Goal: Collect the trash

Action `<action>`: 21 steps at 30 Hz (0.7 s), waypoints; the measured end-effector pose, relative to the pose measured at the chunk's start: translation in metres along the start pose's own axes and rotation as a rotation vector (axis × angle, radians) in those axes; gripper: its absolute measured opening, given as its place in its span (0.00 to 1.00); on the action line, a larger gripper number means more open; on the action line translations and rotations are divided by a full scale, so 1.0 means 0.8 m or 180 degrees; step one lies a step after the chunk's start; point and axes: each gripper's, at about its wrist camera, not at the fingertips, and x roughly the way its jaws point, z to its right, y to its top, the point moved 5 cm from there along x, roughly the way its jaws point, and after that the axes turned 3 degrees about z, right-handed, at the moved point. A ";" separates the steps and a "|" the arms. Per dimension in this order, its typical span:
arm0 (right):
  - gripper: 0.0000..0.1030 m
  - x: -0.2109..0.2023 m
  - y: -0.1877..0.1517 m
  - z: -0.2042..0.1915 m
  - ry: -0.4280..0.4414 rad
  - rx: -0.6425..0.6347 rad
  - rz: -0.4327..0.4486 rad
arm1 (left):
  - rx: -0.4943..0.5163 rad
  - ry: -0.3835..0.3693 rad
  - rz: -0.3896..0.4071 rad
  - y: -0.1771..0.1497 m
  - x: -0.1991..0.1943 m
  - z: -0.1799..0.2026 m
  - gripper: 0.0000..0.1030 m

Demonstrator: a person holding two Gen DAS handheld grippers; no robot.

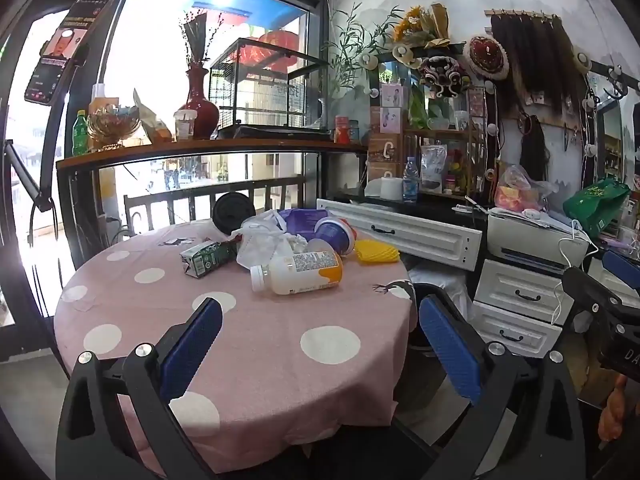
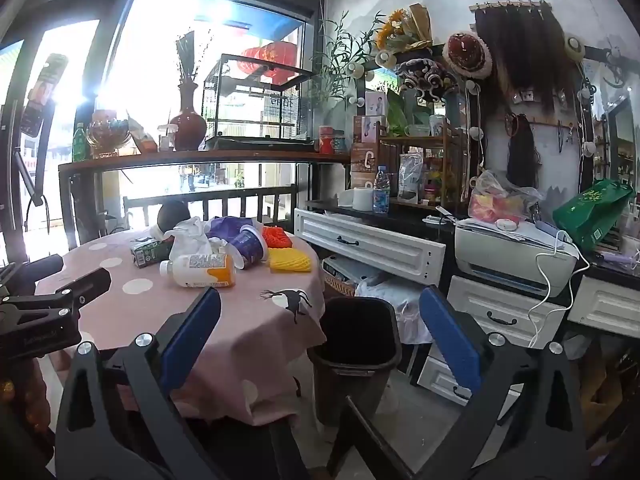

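Both our grippers hover wide apart, nothing between the jaws: left gripper (image 1: 320,344) over the pink dotted table (image 1: 256,344), right gripper (image 2: 320,344) beside it. The trash sits heaped mid-table: white bottle (image 1: 298,273), green carton (image 1: 206,259), purple cup (image 1: 334,235). Only our right view reveals the black bin (image 2: 356,344) on the floor. Label print's too small to read.

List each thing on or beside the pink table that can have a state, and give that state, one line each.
Left hand-held gripper: open, holding nothing.
Right hand-held gripper: open, holding nothing.
White bottle: lying on its side, cap on.
Green carton: lying on its side.
Purple cup: tipped over.
Black bin: upright on the floor, no lid.
Upper white drawer: pulled out.
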 end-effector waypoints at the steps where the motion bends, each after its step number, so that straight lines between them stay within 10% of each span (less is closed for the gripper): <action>1: 0.95 0.000 -0.001 -0.003 -0.0011 -0.0023 0.0008 | 0.0006 -0.0004 -0.0013 0.000 0.001 0.000 0.95; 21: 0.95 -0.005 0.001 0.005 0.0037 0.0032 -0.0001 | 0.0030 -0.0006 0.0020 -0.001 0.000 0.001 0.95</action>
